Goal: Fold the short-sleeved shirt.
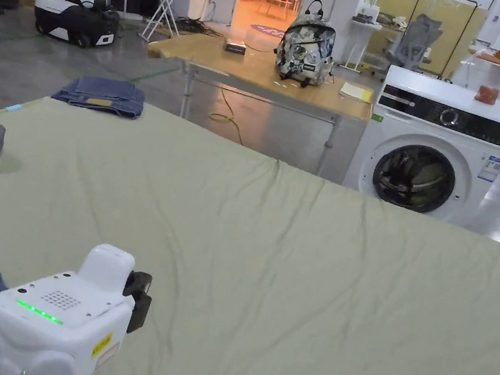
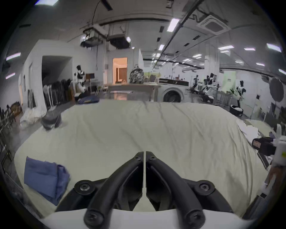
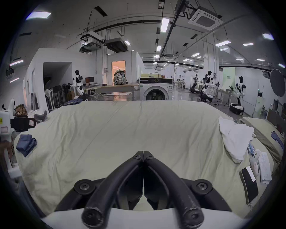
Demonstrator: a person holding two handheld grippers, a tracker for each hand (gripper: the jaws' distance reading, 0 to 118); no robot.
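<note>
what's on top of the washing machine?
A small reddish-brown object sits on the washing machine top, near its back right corner. What it is cannot be told; the rest of the top looks bare.

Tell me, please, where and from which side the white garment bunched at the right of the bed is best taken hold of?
The white garment lies crumpled in a heap, with no collar or sleeve that I can make out. I would probably bring the right gripper, jaws now shut, in from its left, over the bare sheet, and pinch the loose near edge that faces it.
</note>
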